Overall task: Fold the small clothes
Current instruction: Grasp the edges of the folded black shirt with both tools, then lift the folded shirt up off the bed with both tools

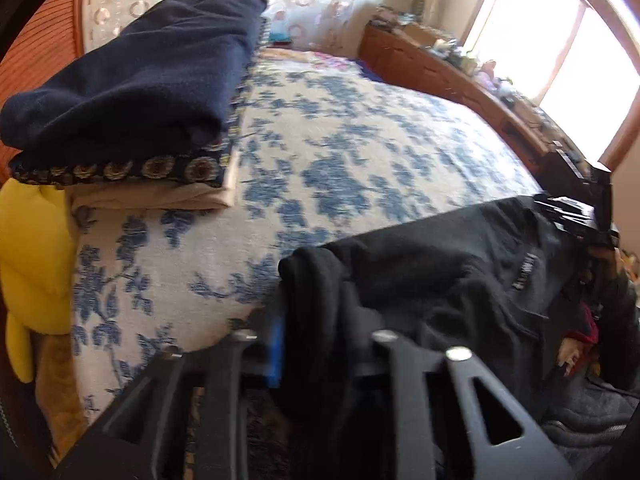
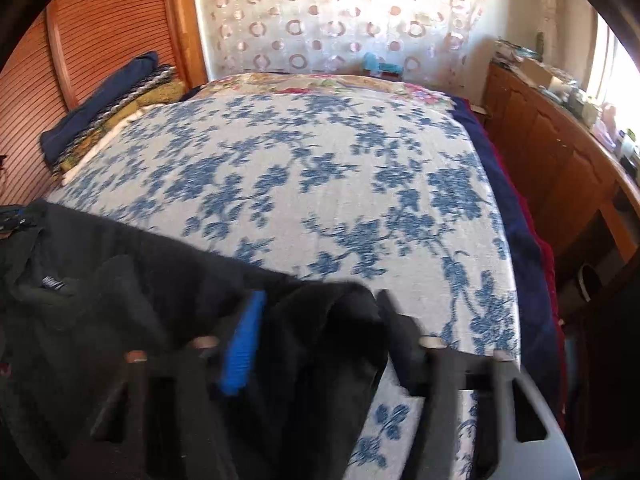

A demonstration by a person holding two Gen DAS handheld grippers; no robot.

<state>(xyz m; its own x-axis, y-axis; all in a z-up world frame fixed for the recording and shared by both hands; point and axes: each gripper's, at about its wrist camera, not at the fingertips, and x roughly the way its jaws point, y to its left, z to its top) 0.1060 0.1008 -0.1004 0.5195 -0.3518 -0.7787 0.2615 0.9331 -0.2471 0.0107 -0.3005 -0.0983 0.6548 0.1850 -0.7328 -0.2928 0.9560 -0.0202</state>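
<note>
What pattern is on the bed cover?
Blue flowers on a whitish woven bed cover; the right wrist view shows it best.

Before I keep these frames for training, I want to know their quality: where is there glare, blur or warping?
Left wrist view: the window is blown out white, the bed cover bows with the fisheye, and the black garment shows little detail. Right wrist view: the curtain glares with backlight, the black garment and the tool's fingers are smeared with motion blur.
</note>
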